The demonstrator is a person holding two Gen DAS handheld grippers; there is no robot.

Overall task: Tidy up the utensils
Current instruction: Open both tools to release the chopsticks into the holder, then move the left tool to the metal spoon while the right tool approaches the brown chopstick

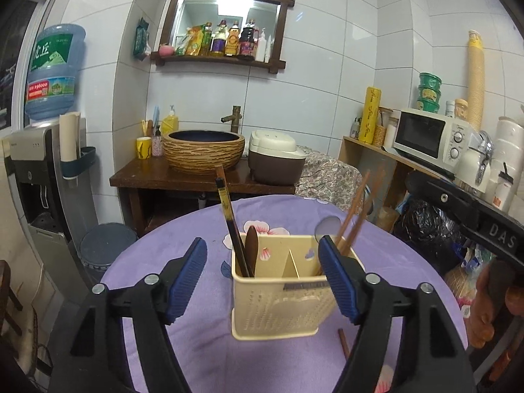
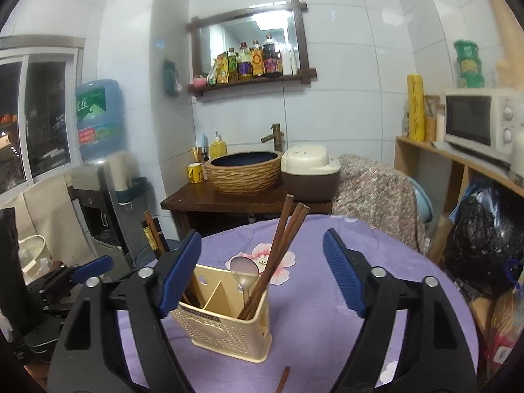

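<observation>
Lavender cloth covers the round table (image 2: pixel 344 327), where the cream utensil caddy (image 1: pixel 275 308) stands with chopsticks (image 2: pixel 278 252) and a spoon (image 2: pixel 244 270) in it. Both the left gripper (image 1: pixel 262 275) and right gripper (image 2: pixel 262 268) hang empty, jaws spread wide. One stray chopstick (image 2: pixel 283 378) lies just in front of the caddy; I would pinch it mid-shaft, lift it level, then tip it upright into a compartment.

In front of you the round bench (image 1: pixel 183 344) wears a lilac, flower-printed cloth. On it stands a cream perforated plastic utensil holder (image 1: pixel 278 308), and just beside its base lies one loose brown wooden chopstick (image 1: pixel 344 344).
</observation>
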